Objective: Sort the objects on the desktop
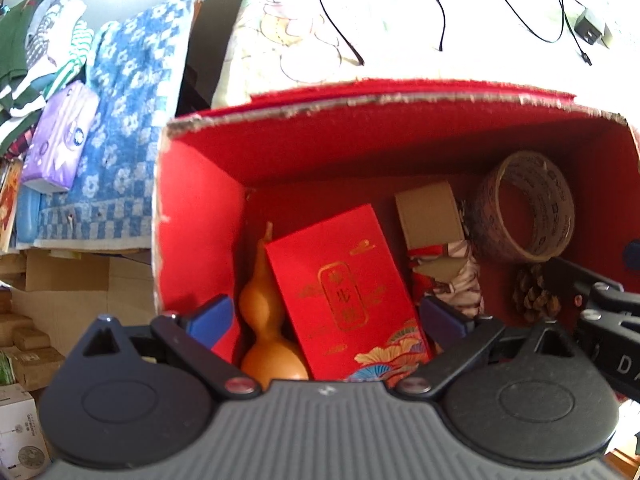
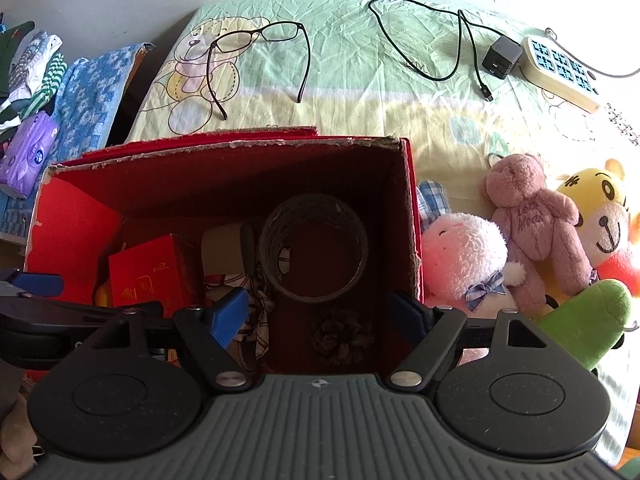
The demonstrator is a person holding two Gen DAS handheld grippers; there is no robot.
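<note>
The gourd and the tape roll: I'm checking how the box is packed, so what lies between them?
In the left wrist view, the red packet leans beside the gourd, then a brown card box over patterned cloth, then the tape roll.

Your left gripper point(image 1: 326, 318) and right gripper point(image 2: 322, 312) look alike: a ribbed grey housing with a small crosshair mark, two round black discs, black link arms on silver screws, and ridged blue fingers point(image 2: 229, 316).
</note>
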